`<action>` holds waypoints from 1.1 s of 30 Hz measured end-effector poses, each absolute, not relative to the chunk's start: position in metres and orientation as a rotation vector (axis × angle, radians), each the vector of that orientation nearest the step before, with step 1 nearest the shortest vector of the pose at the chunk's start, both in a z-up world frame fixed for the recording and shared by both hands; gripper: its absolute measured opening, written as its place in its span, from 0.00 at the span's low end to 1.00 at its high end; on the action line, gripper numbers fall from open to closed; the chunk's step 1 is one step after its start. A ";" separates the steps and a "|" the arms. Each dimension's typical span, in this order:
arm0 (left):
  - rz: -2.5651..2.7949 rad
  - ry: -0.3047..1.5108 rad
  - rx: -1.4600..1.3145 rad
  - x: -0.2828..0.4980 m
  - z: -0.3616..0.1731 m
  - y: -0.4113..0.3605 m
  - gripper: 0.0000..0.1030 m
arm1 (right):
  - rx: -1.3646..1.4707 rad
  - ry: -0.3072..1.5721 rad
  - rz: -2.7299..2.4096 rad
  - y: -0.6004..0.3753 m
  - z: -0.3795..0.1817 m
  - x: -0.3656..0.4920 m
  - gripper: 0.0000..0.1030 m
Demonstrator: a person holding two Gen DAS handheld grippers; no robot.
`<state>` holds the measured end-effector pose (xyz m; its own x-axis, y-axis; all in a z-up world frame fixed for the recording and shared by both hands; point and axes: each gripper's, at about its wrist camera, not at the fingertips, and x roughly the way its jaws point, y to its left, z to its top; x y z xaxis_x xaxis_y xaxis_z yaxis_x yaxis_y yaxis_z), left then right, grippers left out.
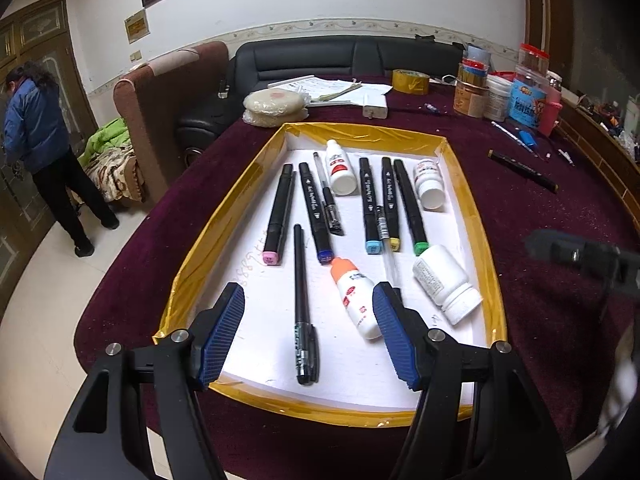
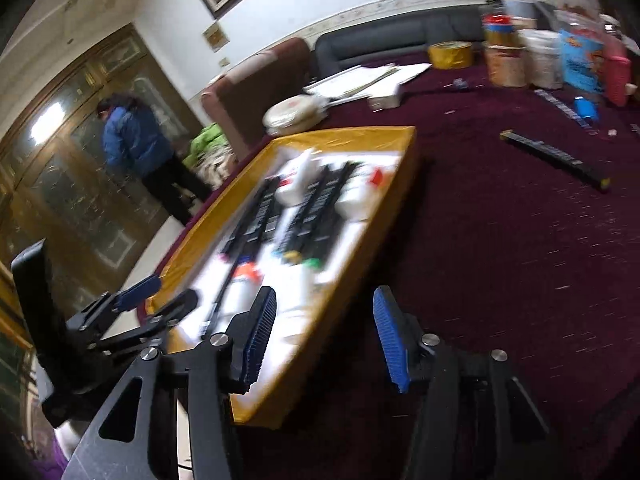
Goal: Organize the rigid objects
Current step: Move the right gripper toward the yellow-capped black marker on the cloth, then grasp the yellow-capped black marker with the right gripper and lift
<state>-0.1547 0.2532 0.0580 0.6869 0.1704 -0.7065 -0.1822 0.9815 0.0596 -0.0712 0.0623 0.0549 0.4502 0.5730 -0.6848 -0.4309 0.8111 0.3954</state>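
A white tray with a yellow taped rim (image 1: 472, 216) lies on the dark red tablecloth. It holds several black markers with coloured ends (image 1: 280, 208), a black pen (image 1: 301, 300), a white bottle with an orange cap (image 1: 354, 300) and white pill bottles (image 1: 446, 282). My left gripper (image 1: 309, 292) hangs open over the tray's near end, the pen and the orange-capped bottle below its gap. My right gripper (image 2: 325, 294) is open and holds nothing, just right of the tray's rim (image 2: 384, 216), over the cloth. One black marker (image 2: 556, 158) lies outside the tray, far right. The right wrist view is blurred.
At the table's back stand a yellow tape roll (image 1: 410, 80), jars and tubs (image 1: 520, 92), papers (image 1: 340, 90) and a wrapped round stack (image 1: 274, 106). Small pens (image 1: 516, 136) lie on the cloth at right. A person in a blue jacket (image 1: 36, 128) stands by the door, far left.
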 end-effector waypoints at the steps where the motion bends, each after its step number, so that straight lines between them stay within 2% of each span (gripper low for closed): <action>1: 0.188 0.784 -0.025 -0.156 0.059 0.254 0.64 | 0.166 0.910 0.598 0.053 0.056 -0.067 0.44; 8: 0.056 0.688 -0.155 -0.165 0.081 0.255 0.64 | 0.165 0.901 0.300 -0.048 0.059 -0.016 0.44; 12: -0.016 0.666 -0.172 -0.165 0.088 0.245 0.70 | 0.201 0.913 0.217 -0.083 0.061 0.016 0.44; 19: -0.008 0.708 -0.149 -0.159 0.082 0.236 0.70 | 0.089 0.945 0.206 -0.057 0.059 0.069 0.44; 28: 0.011 0.737 -0.149 -0.162 0.078 0.239 0.70 | -0.146 0.997 0.156 -0.016 0.024 0.129 0.44; 29: 0.009 0.737 -0.144 -0.162 0.078 0.238 0.70 | -0.153 1.010 0.163 -0.013 0.021 0.131 0.41; 30: 0.006 0.737 -0.141 -0.162 0.078 0.237 0.70 | -0.157 1.026 0.166 -0.011 0.018 0.132 0.31; 33: -0.005 0.745 -0.142 -0.159 0.077 0.236 0.70 | -0.180 1.050 0.167 -0.009 0.014 0.127 0.13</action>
